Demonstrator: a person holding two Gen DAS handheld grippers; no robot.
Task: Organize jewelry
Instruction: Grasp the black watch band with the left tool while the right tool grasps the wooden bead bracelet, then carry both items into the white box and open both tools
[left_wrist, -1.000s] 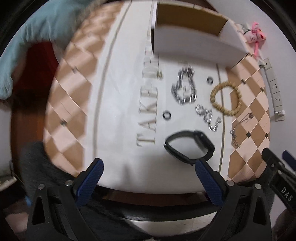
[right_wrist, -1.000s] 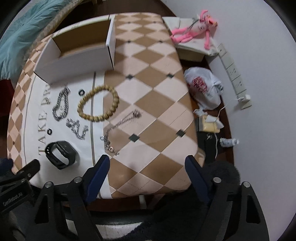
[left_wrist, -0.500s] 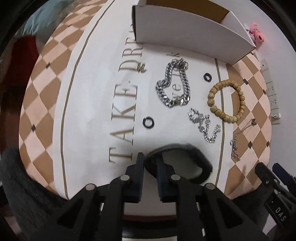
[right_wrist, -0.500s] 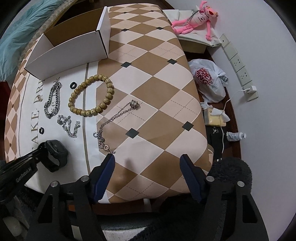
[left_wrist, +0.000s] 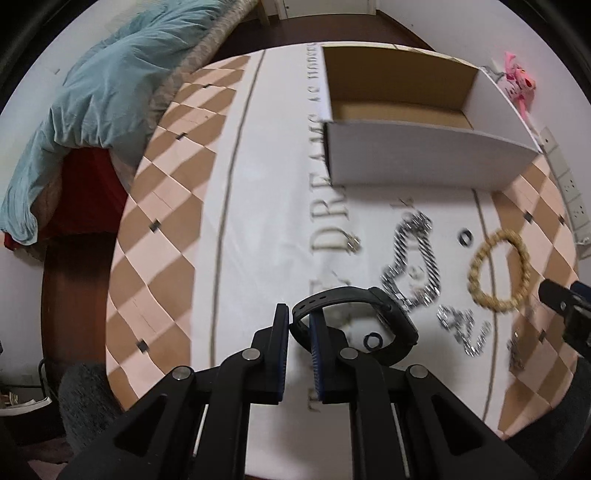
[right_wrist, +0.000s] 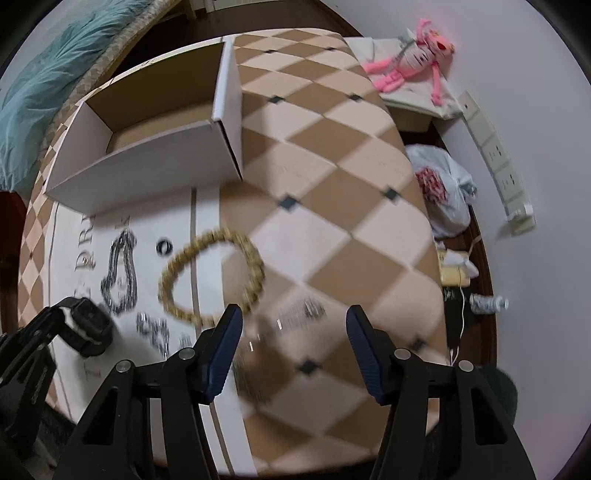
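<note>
Above tablecloth (left_wrist: 258, 229): watch (left_wrist: 354, 317) strap between left fingers (left_wrist: 279, 339).

Cardboard box (left_wrist: 424, 155): at the far side of the tablecloth (left_wrist: 258, 229), behind the jewelry.
Chain bracelet (left_wrist: 417, 258): before the box — bead bracelet (left_wrist: 496, 271) to its right, small ring (left_wrist: 464, 236) between them.
Smartwatch (left_wrist: 373, 317): nearest, its strap between the left gripper (left_wrist: 298, 325) fingers.
Right gripper (right_wrist: 293, 336): right of the bead bracelet, over the thin necklace (right_wrist: 295, 317).

A teal blanket (left_wrist: 88, 110) lies heaped beyond the worktop's far left corner. Past the right edge, on the floor: a pink plush toy (right_wrist: 413, 62), a white plastic bag (right_wrist: 443, 184), and a power strip (right_wrist: 495, 155) along the wall.
</note>
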